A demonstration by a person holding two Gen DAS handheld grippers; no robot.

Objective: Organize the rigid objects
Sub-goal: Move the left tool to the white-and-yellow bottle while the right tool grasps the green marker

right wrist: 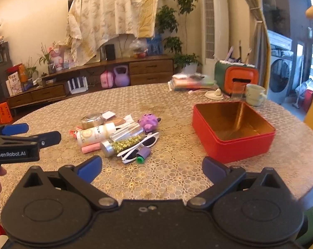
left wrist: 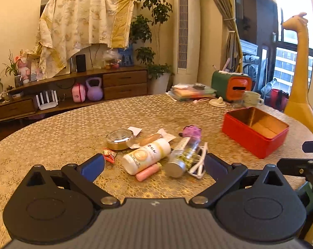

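A pile of small objects lies mid-table: a white bottle (left wrist: 147,156) (right wrist: 95,133), a clear jar of green beads (left wrist: 182,155) (right wrist: 123,144), white sunglasses (left wrist: 199,164) (right wrist: 140,146), a pink tube (left wrist: 148,172) (right wrist: 91,147), a round metal tin (left wrist: 120,139) (right wrist: 92,120) and a purple toy (left wrist: 191,131) (right wrist: 149,122). An open, empty red tin box (left wrist: 255,131) (right wrist: 233,130) stands to the right. My left gripper (left wrist: 154,166) is open just before the pile. My right gripper (right wrist: 152,169) is open, between pile and box.
A purple-and-green cap (right wrist: 143,154) lies by the sunglasses. At the table's far right stand a green-orange box (right wrist: 237,77), a mug (right wrist: 256,94), a glass and stacked books (left wrist: 189,92). A yellow giraffe figure (left wrist: 299,66) stands beyond the table edge.
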